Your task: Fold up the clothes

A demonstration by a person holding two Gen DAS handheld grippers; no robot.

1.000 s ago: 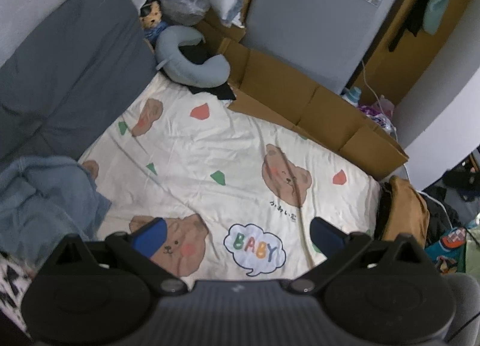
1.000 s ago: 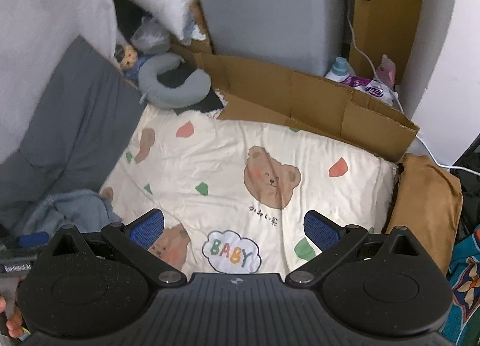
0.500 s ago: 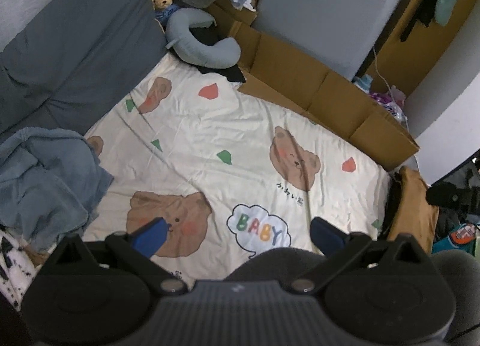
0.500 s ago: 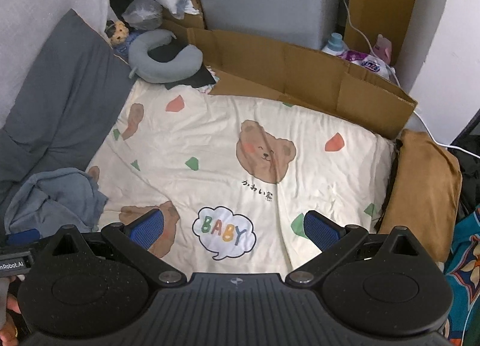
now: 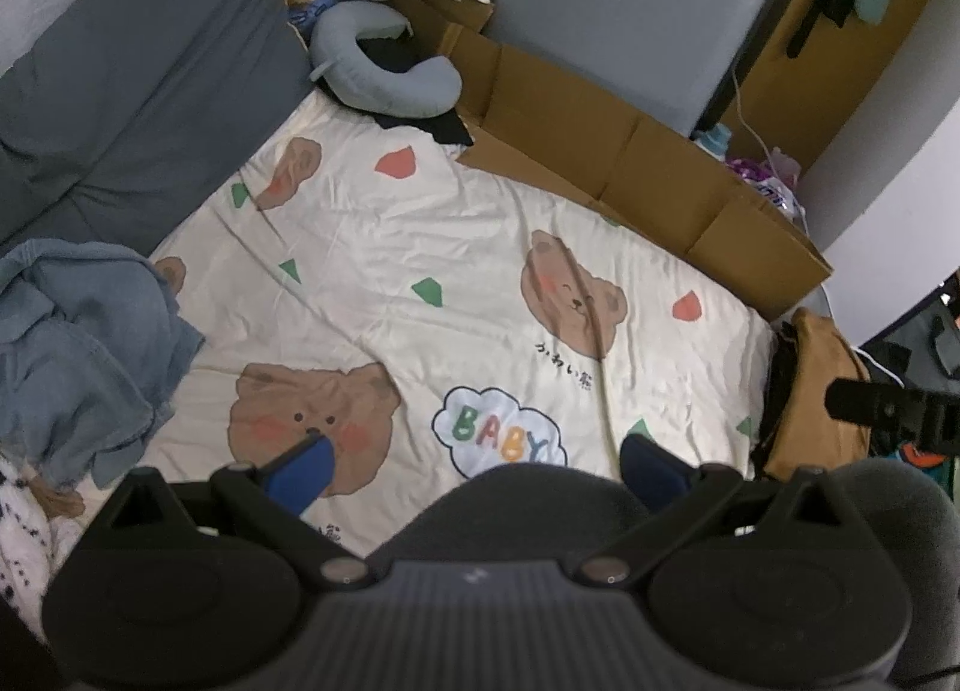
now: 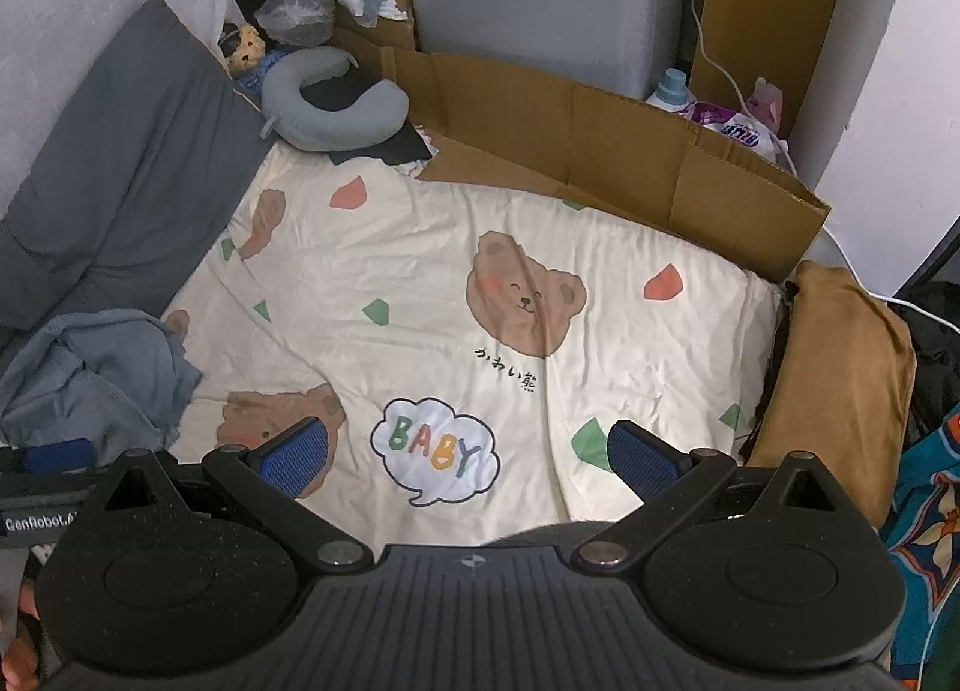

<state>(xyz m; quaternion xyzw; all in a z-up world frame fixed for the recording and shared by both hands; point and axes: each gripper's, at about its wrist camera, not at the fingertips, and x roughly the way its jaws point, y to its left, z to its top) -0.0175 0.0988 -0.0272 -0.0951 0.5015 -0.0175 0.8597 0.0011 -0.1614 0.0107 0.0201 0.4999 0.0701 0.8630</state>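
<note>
Through the left wrist camera we see our left gripper (image 5: 474, 466) held above the near edge of the bed, its blue pads spread wide and nothing between them. Below lies the sheet (image 5: 420, 247), cream with bear faces and a "BABY" cloud, smooth and bare across its middle. The clothes (image 5: 78, 355), a crumpled heap of blue denim, sit at the sheet's left edge near its near-left corner, well apart from the pads. A grey quilt (image 5: 138, 91) runs along the left side, a neck pillow (image 5: 378, 73) rests at the far-left corner, and cardboard (image 5: 636, 163) stands along the far edge. A tan cushion (image 5: 822, 355) sits off the right edge, and a rounded dark grey shape rises just behind the gripper, which we cannot identify. Through the right wrist camera our right gripper (image 6: 468, 460) likewise hangs over the near edge, released and holding nothing, with the "BABY" cloud showing between its fingers. The clothes (image 6: 96, 379) again lie bunched at the left edge, just beyond the left pad in the picture but not touched by it. The quilt (image 6: 132, 169), neck pillow (image 6: 336, 103), cardboard (image 6: 600, 139) and cushion (image 6: 834, 373) keep the same edges, and a small plush toy (image 6: 246, 46) sits beyond the pillow.
</note>
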